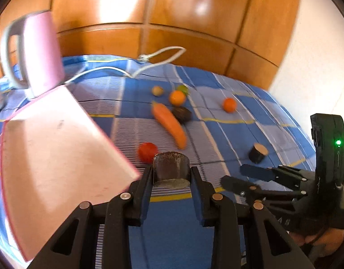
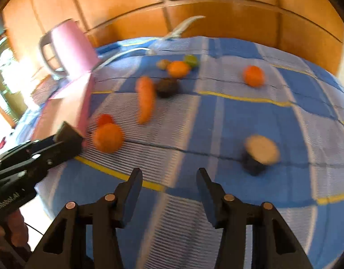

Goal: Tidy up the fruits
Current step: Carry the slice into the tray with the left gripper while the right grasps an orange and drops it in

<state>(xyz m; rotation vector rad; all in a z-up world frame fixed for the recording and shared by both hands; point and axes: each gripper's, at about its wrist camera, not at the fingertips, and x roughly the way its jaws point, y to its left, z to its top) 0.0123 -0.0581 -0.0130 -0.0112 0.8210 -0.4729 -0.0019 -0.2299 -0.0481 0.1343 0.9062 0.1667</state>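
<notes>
My left gripper (image 1: pixel 172 174) is shut on a dark cylindrical piece (image 1: pixel 171 168) with a flat cut end, held above the blue checked cloth (image 1: pixel 216 116). It also shows in the right wrist view (image 2: pixel 68 139), beside an orange (image 2: pixel 108 137). My right gripper (image 2: pixel 169 183) is open and empty over the cloth; it also shows in the left wrist view (image 1: pixel 246 177). On the cloth lie a carrot (image 1: pixel 169 124), a red tomato (image 1: pixel 147 152), a dark avocado (image 1: pixel 182 114), oranges (image 1: pixel 177 97) (image 1: pixel 229 105), a green fruit (image 1: pixel 183 88), a tan fruit (image 1: pixel 157 90) and a dark cut piece (image 1: pixel 258 153).
A pink-edged white board (image 1: pixel 59 152) lies at the left, its corner near my left gripper. A pink kettle (image 1: pixel 37 53) stands behind it, with a white cable (image 1: pixel 149 62) across the cloth. Wooden panels (image 1: pixel 172 11) rise at the back.
</notes>
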